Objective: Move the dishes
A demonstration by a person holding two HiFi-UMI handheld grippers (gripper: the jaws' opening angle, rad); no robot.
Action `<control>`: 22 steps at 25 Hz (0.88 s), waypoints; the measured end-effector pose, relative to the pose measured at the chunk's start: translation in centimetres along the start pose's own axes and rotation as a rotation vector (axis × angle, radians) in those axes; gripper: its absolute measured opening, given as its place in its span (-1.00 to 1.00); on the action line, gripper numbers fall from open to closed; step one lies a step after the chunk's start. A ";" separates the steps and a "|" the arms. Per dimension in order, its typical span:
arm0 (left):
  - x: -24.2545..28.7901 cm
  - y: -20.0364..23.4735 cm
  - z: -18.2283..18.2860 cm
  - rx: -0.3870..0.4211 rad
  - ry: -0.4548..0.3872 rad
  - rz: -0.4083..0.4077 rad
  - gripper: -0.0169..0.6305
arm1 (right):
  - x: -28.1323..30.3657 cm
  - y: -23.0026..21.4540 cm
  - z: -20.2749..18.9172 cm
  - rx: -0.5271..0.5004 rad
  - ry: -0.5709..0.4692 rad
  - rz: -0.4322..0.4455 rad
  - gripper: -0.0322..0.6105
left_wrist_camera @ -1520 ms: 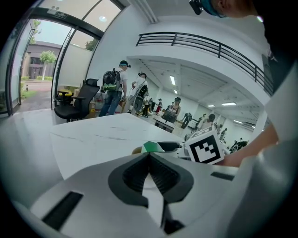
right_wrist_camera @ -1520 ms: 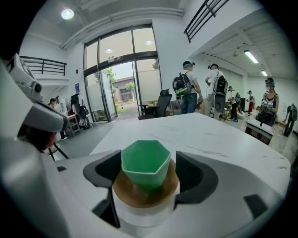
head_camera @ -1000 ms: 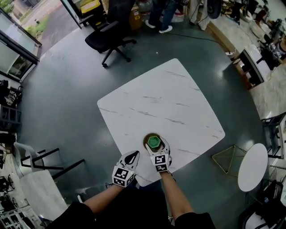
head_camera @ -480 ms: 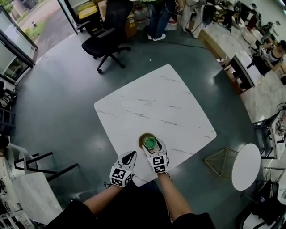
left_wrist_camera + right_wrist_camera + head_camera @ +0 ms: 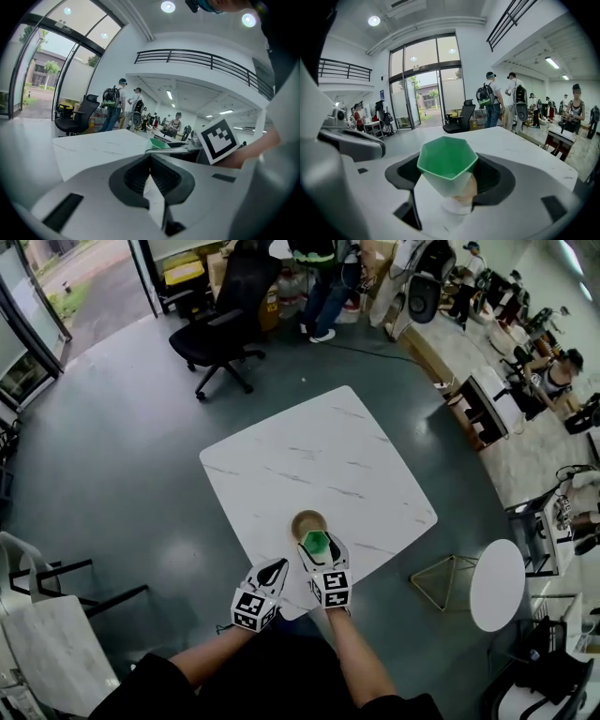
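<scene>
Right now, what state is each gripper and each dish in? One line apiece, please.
left gripper: shut, nothing between its jaws.
right gripper: shut on the green cup.
green cup: upright, empty, apparently held clear of the brown saucer.
brown saucer: flat on the table, top mostly uncovered.

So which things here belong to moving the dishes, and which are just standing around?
Part of the job:
- green cup, gripped by the right gripper
- brown saucer on the marble table
- left gripper, shut and empty

Just lying about:
- black office chair
- small round table
- people at the back
</scene>
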State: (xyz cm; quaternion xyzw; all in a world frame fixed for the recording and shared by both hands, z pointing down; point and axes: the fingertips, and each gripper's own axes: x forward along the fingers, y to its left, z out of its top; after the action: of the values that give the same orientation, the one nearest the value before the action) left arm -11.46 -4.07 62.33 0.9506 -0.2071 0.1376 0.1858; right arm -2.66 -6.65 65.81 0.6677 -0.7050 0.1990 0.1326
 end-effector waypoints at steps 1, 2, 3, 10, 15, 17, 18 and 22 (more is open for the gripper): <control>-0.5 -0.3 0.2 0.006 -0.012 -0.004 -0.89 | -0.7 0.5 0.3 -0.004 -0.005 -0.011 0.17; -1.1 -0.5 0.3 0.008 -0.023 -0.003 -0.89 | -1.3 1.0 0.6 -0.010 -0.010 -0.021 0.17; -1.8 -0.6 0.4 0.013 -0.032 0.004 -0.89 | -1.9 1.6 0.8 -0.013 -0.016 -0.028 0.17; -5.6 -2.9 0.9 0.101 -0.091 -0.017 -0.89 | -6.0 5.3 1.7 -0.024 -0.037 -0.064 0.17; -6.1 -3.8 1.1 0.107 -0.101 -0.005 -0.89 | -8.6 5.1 2.1 -0.046 -0.061 -0.080 0.17; -6.1 -4.5 1.2 0.102 -0.112 0.009 -0.89 | -9.7 4.5 2.1 -0.048 -0.079 -0.079 0.17; -5.9 -4.9 1.2 0.106 -0.117 0.015 -0.89 | -10.2 4.1 2.1 -0.046 -0.086 -0.078 0.17; -4.6 -7.1 1.0 0.107 -0.129 0.052 -0.89 | -11.6 2.0 1.1 -0.042 -0.090 -0.050 0.17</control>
State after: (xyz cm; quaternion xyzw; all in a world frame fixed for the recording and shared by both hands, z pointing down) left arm -12.20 3.08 57.75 0.9604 -0.2356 0.0915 0.1173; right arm -3.75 3.19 59.39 0.6904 -0.6975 0.1504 0.1195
